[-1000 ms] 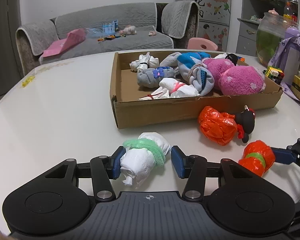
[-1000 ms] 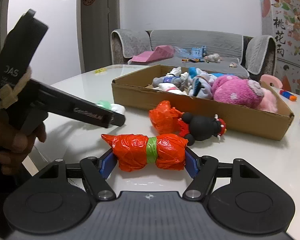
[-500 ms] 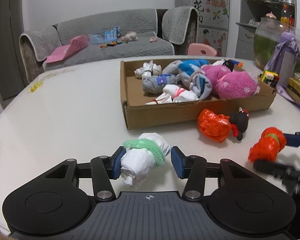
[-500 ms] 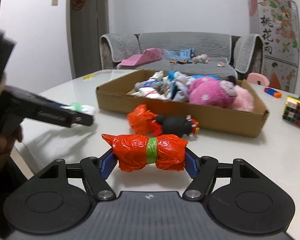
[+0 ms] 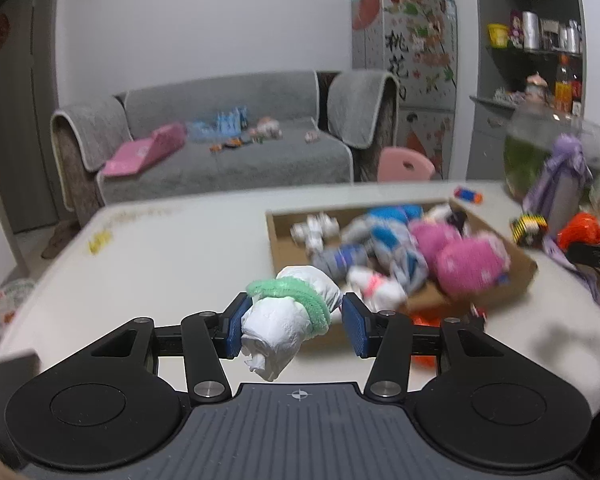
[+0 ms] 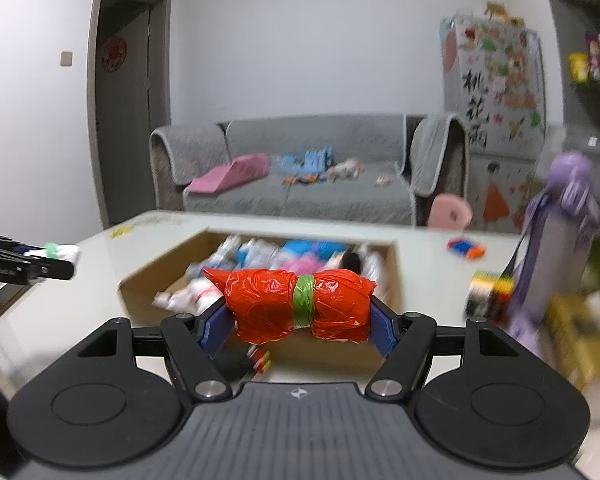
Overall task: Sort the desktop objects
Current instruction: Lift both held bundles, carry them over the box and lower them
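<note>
since a second ago both bundles have left the table (image 5: 188,256) and come up off it, and the cardboard box (image 6: 140,292), which sat well ahead then, now lies just under and beyond the two tools. the left gripper (image 5: 292,326) is partly closed on the white bundle (image 5: 288,320), a crumpled wad of white plastic cinched by a green frilly band, its pads pressing on either flank near the band while the loose tail hangs down free. the right gripper (image 6: 300,326) stands a little wider and clamps the orange bundle (image 6: 296,304) end to end, the green band midway between the pads; in the left view that same orange wad (image 5: 580,234) shows at the far right, over the table beyond the box's right corner. both things look very light and soft, crinkly film that gives under the pads instead of resisting, so a firm squeeze does no harm, but the plastic is slick and the shape can squirm. the banded waist is probably the surest place to take hold of the white one; the orange one, gripped by its puffy ends, seems likelier to slip or buckle if the hand swings fast. the box already holds rolled socks and a pink plush toy (image 5: 468,264), with bare floor at its near left corner, which looks like the easier place to drop into.
</note>
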A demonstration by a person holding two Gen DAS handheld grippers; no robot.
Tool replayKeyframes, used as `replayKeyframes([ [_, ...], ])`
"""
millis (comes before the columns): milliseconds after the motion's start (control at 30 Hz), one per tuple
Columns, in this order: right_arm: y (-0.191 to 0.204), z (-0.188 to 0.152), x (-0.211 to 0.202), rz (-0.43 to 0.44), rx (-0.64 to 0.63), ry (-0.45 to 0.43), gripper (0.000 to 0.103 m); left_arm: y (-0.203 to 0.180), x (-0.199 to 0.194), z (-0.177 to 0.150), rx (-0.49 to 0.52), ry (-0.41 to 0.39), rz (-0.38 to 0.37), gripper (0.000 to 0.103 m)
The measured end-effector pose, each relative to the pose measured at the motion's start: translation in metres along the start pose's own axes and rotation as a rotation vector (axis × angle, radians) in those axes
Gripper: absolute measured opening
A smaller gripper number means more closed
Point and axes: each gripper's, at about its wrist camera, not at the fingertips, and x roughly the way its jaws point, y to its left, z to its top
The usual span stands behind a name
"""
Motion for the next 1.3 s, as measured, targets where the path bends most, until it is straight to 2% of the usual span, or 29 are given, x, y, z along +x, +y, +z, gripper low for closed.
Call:
replayKeyframes([
  [200, -0.018, 0.041, 0.018, -0.016, -0.034, -0.062, 0.066, 0.01, 0.011, 0.059, 0.01, -0.075, 0.015, 0.056],
  [367, -0.027, 0.066, 0.037, -0.032, -0.063, -0.101, 0.066, 0.007, 0.035, 0.1, 0.02, -0.098, 0.011, 0.056],
  [633, -0.03, 0.091, 0.061, -0.015, -0.119, -0.124, 0.066, -0.006, 0.072, 0.14, 0.059, -0.103, 0.009, 0.056],
  [933, -0.035, 0.096, 0.105, 0.022, -0.112, -0.028, 0.066, -0.012, 0.135, 0.138, 0.066, -0.011, -0.033, 0.056],
  [1300, -0.041, 0.075, 0.16, 0.038, -0.12, 0.119, 0.066, -0.02, 0.208, 0.105, 0.056, 0.096, -0.081, 0.056],
])
